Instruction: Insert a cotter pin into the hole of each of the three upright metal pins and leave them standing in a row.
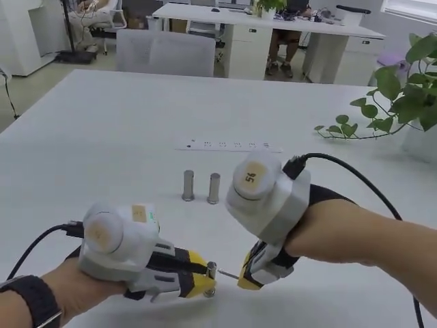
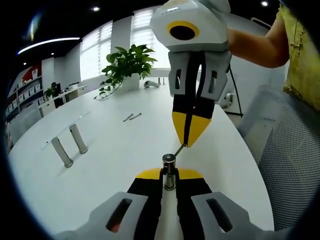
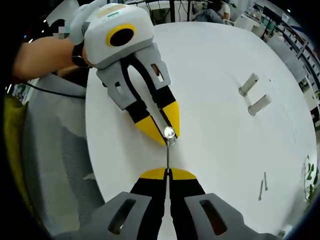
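Observation:
My left gripper (image 1: 202, 277) (image 2: 170, 174) is shut on an upright metal pin (image 1: 211, 272) (image 2: 169, 169) (image 3: 169, 134) near the table's front edge. My right gripper (image 1: 247, 279) (image 3: 167, 173) is shut on a thin cotter pin (image 3: 167, 152) (image 1: 228, 275), held level, its tip touching the pin just under its head. In the left gripper view the right gripper (image 2: 190, 131) hangs just beyond the held pin. Two more metal pins (image 1: 188, 185) (image 1: 214, 188) (image 2: 61, 151) (image 2: 78, 138) stand side by side further back on the table.
Two spare cotter pins (image 2: 132, 117) (image 3: 262, 186) lie loose on the white table (image 1: 116, 130). A white power strip (image 1: 229, 145) lies behind the standing pins. A potted plant (image 1: 403, 96) is at the right edge; chairs and desks stand beyond the far edge.

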